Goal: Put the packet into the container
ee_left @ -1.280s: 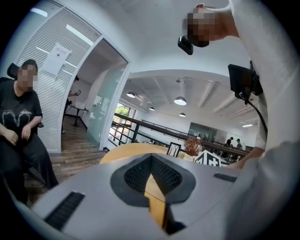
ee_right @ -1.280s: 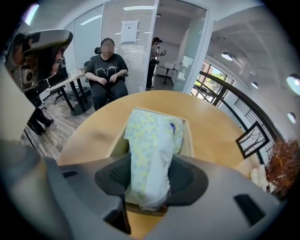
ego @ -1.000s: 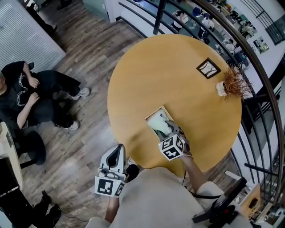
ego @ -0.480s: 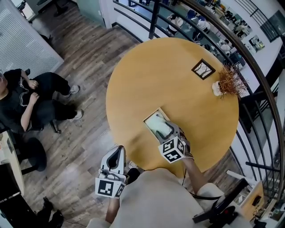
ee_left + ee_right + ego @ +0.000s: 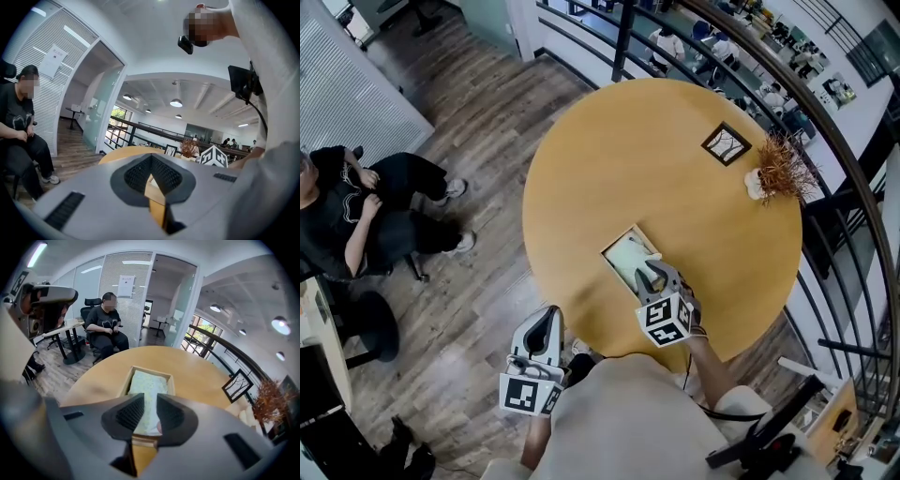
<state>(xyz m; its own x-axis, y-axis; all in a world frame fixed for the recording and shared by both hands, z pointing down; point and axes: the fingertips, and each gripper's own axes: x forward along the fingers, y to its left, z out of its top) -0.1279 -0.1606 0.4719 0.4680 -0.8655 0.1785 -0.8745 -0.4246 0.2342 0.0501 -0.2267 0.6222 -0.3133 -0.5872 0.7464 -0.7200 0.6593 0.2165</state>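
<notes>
Hovering over the near end of the shallow light-wood rectangular container [image 5: 152, 371], the right hand-held gripper [image 5: 652, 277] points steeply down at it. The pale green soft packet [image 5: 148, 383] lies flat inside that box, filling most of it. From this gripper the packet sits just ahead and below. Its long axis runs straight away from the gripper, in line with the gap between the jaws. The jaws stand partly apart and have just been closing. Nothing is caught between them; the packet's near end only shows through the gap, and the pads press on nothing. So the right gripper has released and the packet is in the container.

The left hand-held gripper [image 5: 547, 319] is well back, off the near edge of the round honey-coloured wooden desk [image 5: 656, 159]. It is held about level, and its jaws look closed together on nothing. The right gripper is plainly the nearer one, almost over the box; the left is well apart from it.

Against a second ago, the right gripper sat lower and deeper over the box, with the packet looking bunched beneath it. Now the packet lies smoother, and the gripper has lifted and drawn back toward the person. The left has not budged. By the look of it, the placing is done; any next move would probably be a clean retreat upward.
</notes>
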